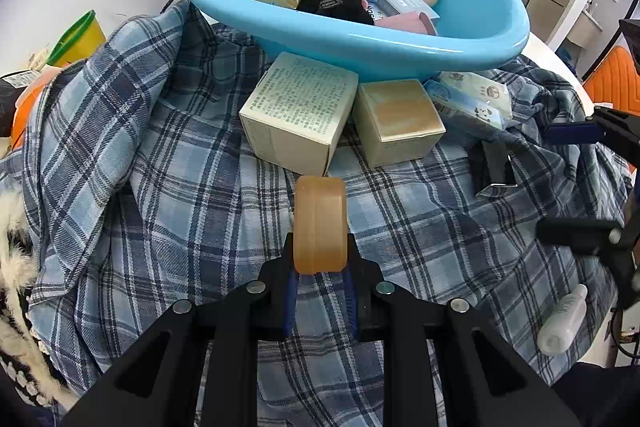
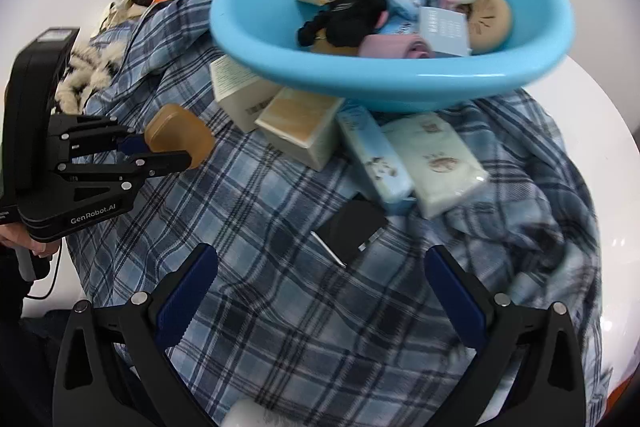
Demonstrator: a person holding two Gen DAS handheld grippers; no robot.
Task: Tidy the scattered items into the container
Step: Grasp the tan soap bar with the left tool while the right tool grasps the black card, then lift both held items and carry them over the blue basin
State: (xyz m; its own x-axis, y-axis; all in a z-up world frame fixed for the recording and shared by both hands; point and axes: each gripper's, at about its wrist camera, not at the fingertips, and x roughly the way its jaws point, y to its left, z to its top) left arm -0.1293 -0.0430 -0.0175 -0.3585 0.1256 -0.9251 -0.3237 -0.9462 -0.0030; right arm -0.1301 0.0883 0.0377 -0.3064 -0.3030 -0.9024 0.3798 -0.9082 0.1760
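The left tool pinched a translucent amber, rounded bar of soap between its blue pads, low in the centre of the left wrist frame and clear of the blue-and-white plaid cloth beneath it. Seen from the right wrist view, the same soap hung at mid-left, beside a pile of cartons. The right tool stood spread wide with nothing between its blue-padded fingers, above a flat black object with a silver clip.

The round, glossy light-blue plastic basin sat tilted across the top of the frame, already holding small boxes, a black sock-like bundle, a pink plush toy and a tan disc. To finish well, the soap likely needed carrying up and over the near rim before release; the bar looked smooth and slippery, so a steady squeeze seemed wise.

Still outside lay a pale printed cardboard box, a smaller gold-faced box and soft pale-blue tissue packs, all crowded against the basin's wall. A white plastic tube lay at lower right.
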